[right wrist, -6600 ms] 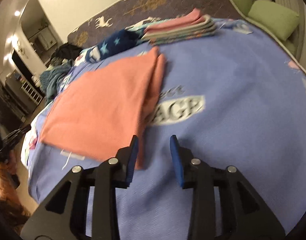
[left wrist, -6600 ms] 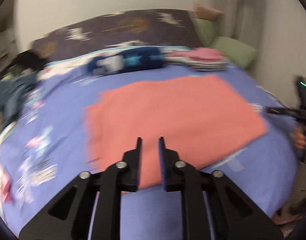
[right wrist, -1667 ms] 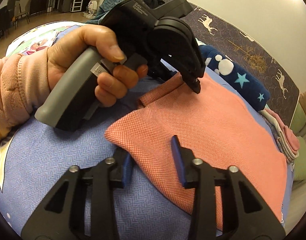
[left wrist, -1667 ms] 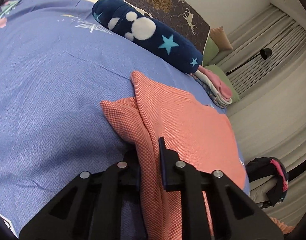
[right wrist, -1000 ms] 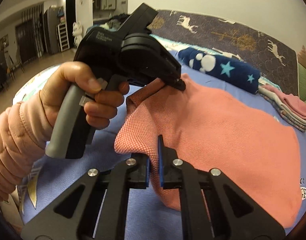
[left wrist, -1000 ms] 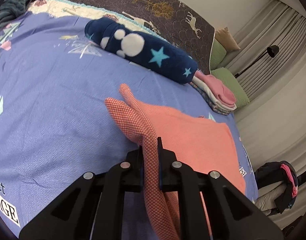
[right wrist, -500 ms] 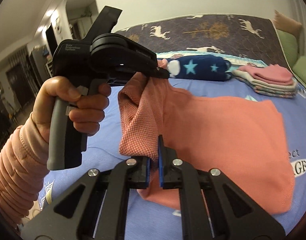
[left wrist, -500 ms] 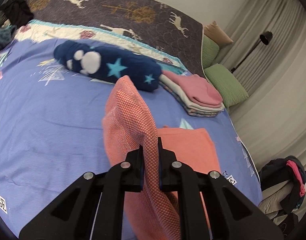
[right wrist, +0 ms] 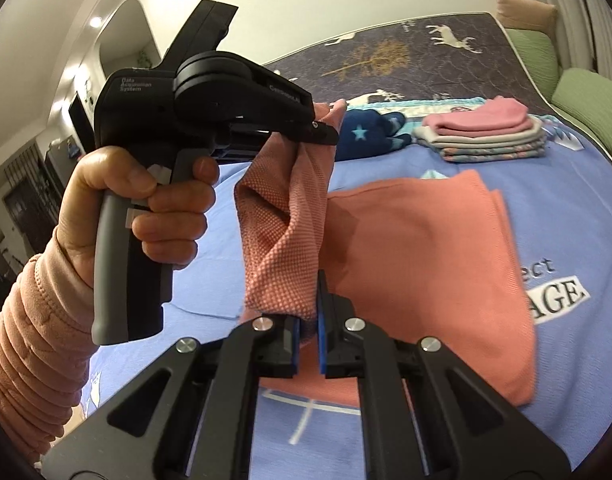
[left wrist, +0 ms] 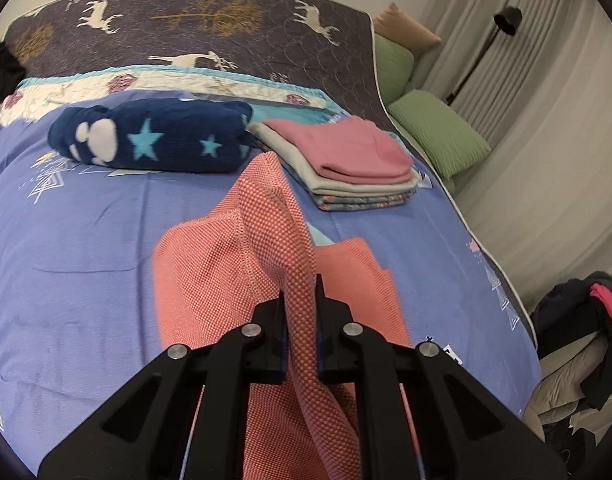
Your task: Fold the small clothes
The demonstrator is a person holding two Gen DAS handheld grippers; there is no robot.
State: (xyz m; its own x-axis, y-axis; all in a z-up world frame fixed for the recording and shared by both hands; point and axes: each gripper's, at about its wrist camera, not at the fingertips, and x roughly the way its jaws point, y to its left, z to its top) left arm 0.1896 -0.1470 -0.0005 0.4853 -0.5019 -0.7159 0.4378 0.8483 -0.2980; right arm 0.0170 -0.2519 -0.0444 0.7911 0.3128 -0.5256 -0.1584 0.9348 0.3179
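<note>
My gripped edge of the coral cloth (left wrist: 225, 280) was hidden between both grippers' fingers (left wrist: 274, 336), clamped upon it above the bed (left wrist: 85, 220).

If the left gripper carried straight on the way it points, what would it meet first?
Apart from the orange cloth it holds, probably the stack of folded clothes on the bed, though depth is unclear.

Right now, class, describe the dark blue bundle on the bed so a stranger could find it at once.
Start at the bed's blue sheet and look toward its head end, below the deer-patterned cover. There lies the rolled navy blanket, left of the folded stack. Only it carries light blue stars and white blobs.
</note>
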